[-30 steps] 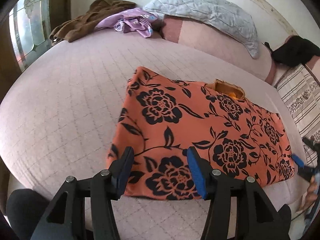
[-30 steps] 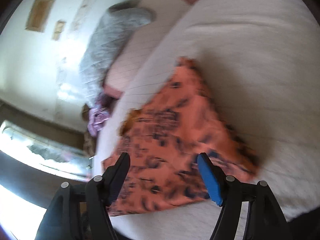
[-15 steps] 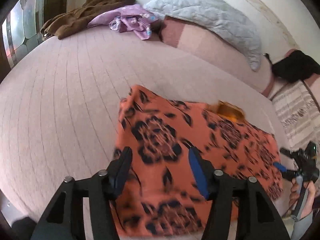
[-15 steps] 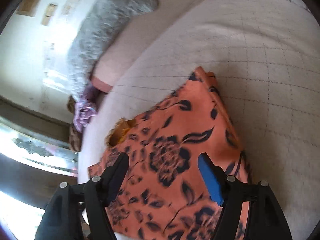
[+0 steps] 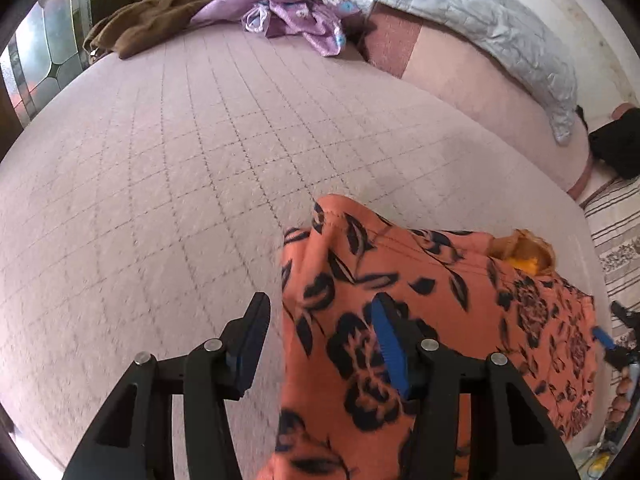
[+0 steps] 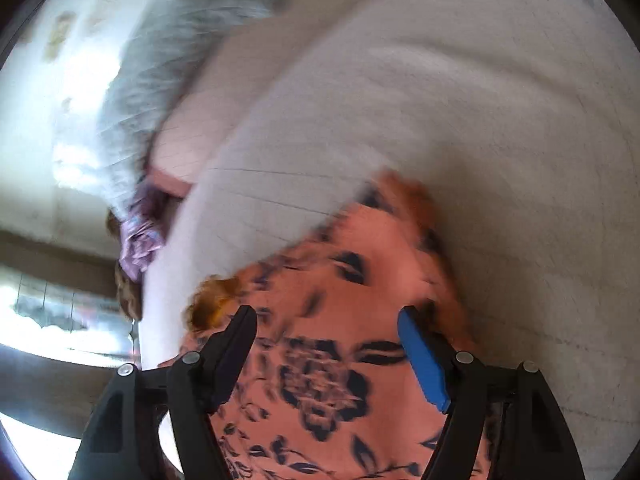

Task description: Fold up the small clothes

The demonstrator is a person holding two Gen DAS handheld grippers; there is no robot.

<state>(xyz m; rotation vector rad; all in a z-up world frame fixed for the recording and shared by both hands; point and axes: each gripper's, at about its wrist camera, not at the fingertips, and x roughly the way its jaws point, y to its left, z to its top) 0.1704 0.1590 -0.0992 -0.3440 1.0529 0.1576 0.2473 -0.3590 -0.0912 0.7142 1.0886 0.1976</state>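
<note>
Orange floral garment on pink quilt; left gripper over garment's left edge, jaws closing, nothing pinched; right gripper wide above garment, opening

- Orange garment: thin matt printed cloth, softly creased.
- Bed cover: pale quilted fabric, matt, slightly fuzzy.
- Left gripper: matt black plastic, shiny metal screws.
- Pillow: grey quilted cloth.

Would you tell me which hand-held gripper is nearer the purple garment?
Left. The left hand-held gripper straddles the orange floral garment's edge facing the purple garment; the right hand-held gripper is at the opposite edge.
</note>
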